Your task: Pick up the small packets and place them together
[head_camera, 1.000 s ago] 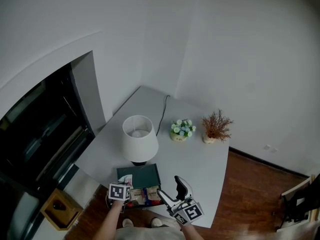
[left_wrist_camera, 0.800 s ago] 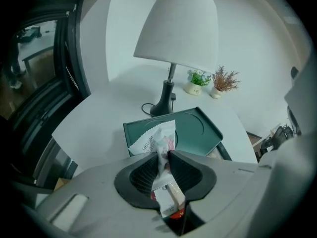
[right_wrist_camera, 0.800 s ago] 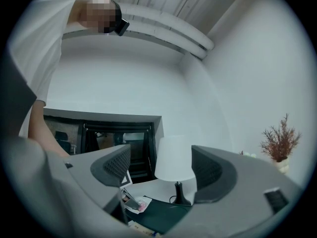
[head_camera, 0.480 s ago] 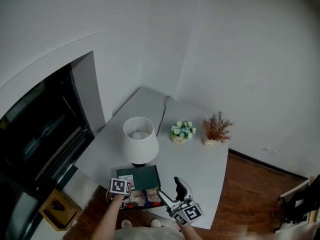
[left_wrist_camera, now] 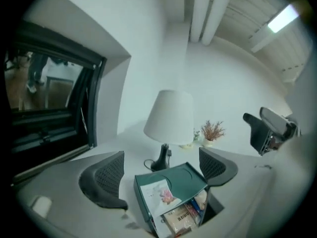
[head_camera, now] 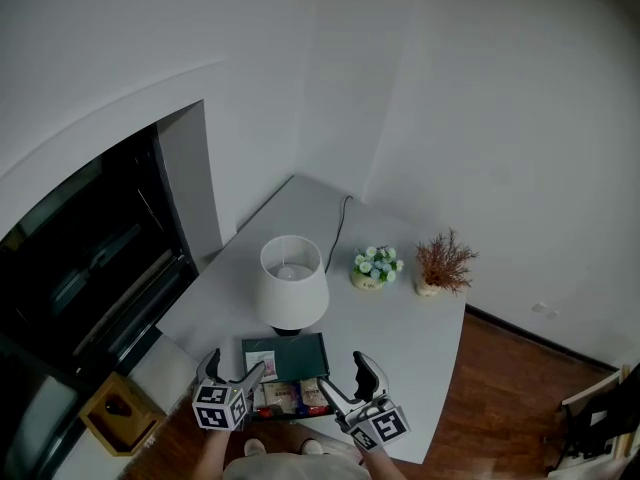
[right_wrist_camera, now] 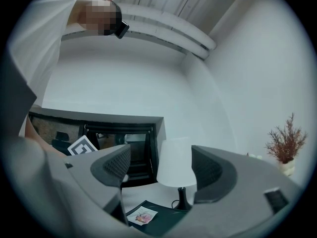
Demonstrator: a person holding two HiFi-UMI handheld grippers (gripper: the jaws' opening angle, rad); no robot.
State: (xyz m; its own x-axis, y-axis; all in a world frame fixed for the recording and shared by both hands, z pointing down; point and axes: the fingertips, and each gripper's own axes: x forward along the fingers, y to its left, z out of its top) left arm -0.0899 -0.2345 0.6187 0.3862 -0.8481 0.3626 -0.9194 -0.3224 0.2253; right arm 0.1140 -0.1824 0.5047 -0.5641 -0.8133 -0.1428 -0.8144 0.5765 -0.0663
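A dark green box [left_wrist_camera: 173,182] stands at the table's near edge. A white flowered packet [left_wrist_camera: 159,195] lies flat on its lid, and several small packets [left_wrist_camera: 184,217] lie in its open front tray [head_camera: 290,398]. My left gripper [left_wrist_camera: 161,175] hangs above and in front of the box. Its jaws have just been opening and now stand wide apart, holding nothing. My right gripper [head_camera: 345,376] hovers right of the box, open and empty. In the right gripper view it [right_wrist_camera: 158,167] points past the white packet [right_wrist_camera: 142,215] toward the lamp.
A white-shaded lamp [head_camera: 290,283] stands just behind the box, its cord running to the wall. A small flower pot [head_camera: 375,266] and a dried plant [head_camera: 443,263] sit at the back right. A dark window [head_camera: 90,268] lies left, and a wooden box [head_camera: 118,413] on the floor.
My left gripper let go of the white packet on the green lid, rose and drew back toward me with its jaws spreading wide. The right gripper stayed put.
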